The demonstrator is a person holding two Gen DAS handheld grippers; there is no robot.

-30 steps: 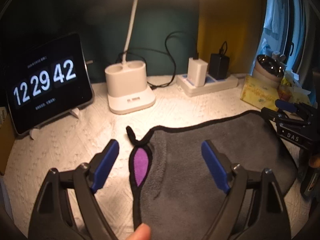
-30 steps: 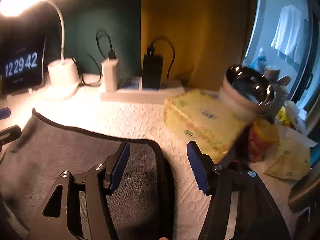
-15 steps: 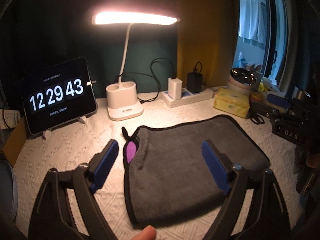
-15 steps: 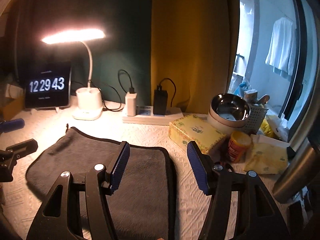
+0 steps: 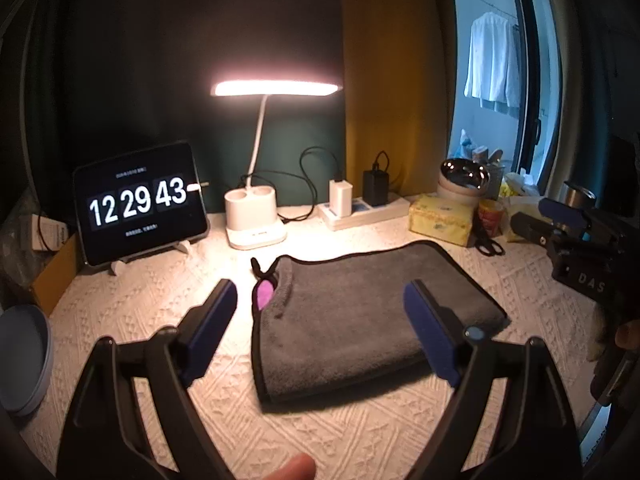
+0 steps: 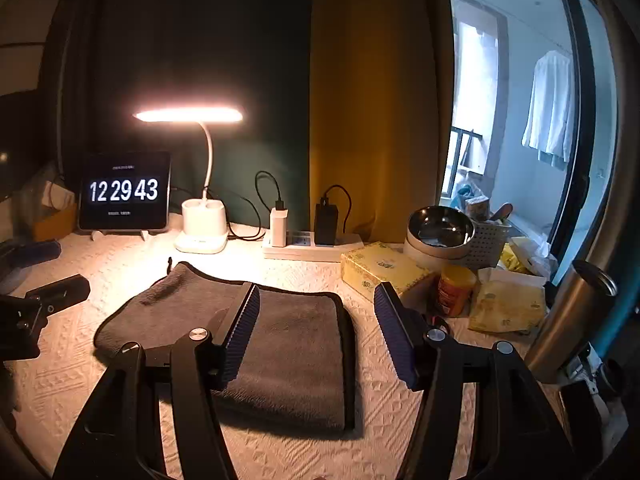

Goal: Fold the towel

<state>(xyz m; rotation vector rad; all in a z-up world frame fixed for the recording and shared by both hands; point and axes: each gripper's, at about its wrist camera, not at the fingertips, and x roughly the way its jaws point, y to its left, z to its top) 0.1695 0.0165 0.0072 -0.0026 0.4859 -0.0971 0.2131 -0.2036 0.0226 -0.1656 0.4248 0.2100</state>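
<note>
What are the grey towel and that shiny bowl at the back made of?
The grey towel looks like plush microfibre: a matte, fuzzy nap with black stitched edging. The bowl seems polished metal, probably stainless steel, judging by its mirror-like reflections.

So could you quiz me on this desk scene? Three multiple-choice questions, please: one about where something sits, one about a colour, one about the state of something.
1. Where does the clock tablet stand relative to the desk lamp?
A. To its left
B. To its right
C. In front of it, on the towel

2. What colour is the towel?
A. White
B. Dark grey with black edging
C. Yellow

3. What are the two claws doing?
A. Both clamped on the towel
B. One open, one clamped
C. Both open, holding nothing

Answers:
1. A, the tablet sits left of the lamp base in both views.
2. B, grey pile with a black rim.
3. C, the left claw and the right claw show wide gaps, and the towel lies folded on the table.
</note>
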